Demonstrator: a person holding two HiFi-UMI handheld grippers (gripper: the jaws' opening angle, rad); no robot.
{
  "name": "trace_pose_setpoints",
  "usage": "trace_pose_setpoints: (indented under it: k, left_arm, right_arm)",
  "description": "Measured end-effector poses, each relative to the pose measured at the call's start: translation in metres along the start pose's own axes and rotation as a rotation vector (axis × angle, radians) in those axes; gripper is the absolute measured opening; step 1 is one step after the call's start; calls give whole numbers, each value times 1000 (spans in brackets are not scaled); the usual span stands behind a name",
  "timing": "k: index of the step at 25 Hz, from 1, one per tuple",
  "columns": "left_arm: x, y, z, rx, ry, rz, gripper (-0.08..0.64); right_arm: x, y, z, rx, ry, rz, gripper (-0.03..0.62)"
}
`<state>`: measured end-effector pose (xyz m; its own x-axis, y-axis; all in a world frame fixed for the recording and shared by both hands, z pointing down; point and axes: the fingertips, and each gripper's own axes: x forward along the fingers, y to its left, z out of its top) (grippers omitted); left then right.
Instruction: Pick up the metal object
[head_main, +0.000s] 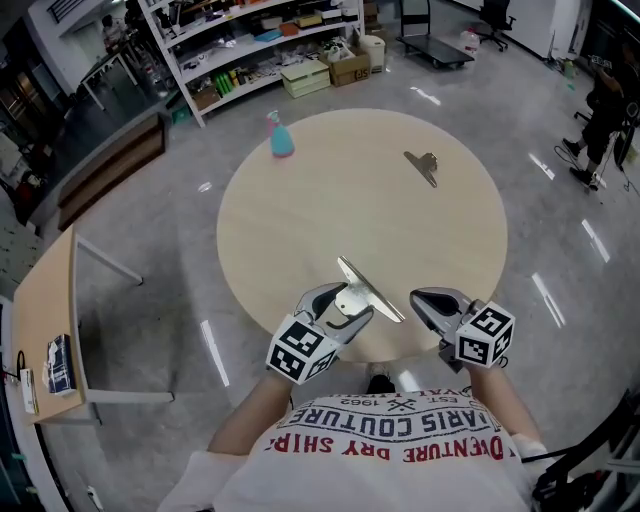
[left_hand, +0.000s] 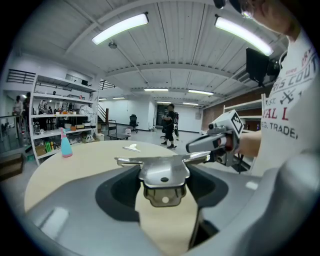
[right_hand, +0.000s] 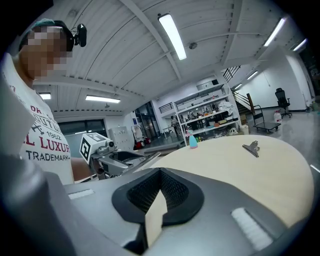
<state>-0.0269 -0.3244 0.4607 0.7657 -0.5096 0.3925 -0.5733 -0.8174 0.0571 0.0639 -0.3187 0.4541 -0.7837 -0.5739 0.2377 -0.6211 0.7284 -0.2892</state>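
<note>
A shiny metal clip (head_main: 366, 291) with a long flat handle is held over the near edge of the round table (head_main: 300, 230). My left gripper (head_main: 345, 303) is shut on it. In the left gripper view the clip's body (left_hand: 162, 176) sits across the jaws, which stand wide around it, and its handles stick out to both sides. My right gripper (head_main: 418, 298) hangs just to the right of the clip with its jaws together and nothing in them. A second metal clip (head_main: 423, 165) lies on the table at the far right, also seen in the right gripper view (right_hand: 251, 147).
A blue spray bottle (head_main: 281, 138) stands at the table's far left edge. Shelving with boxes (head_main: 270, 50) lines the back. A wooden desk (head_main: 45, 330) stands on the floor at the left. A person (head_main: 605, 110) stands at the far right.
</note>
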Motion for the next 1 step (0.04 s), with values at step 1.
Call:
trace_pose_setpoints:
  k: [1]
  left_arm:
    - [-2, 0, 0, 1, 1, -1, 284]
  right_arm:
    - [0, 2, 1, -1, 0, 0, -2]
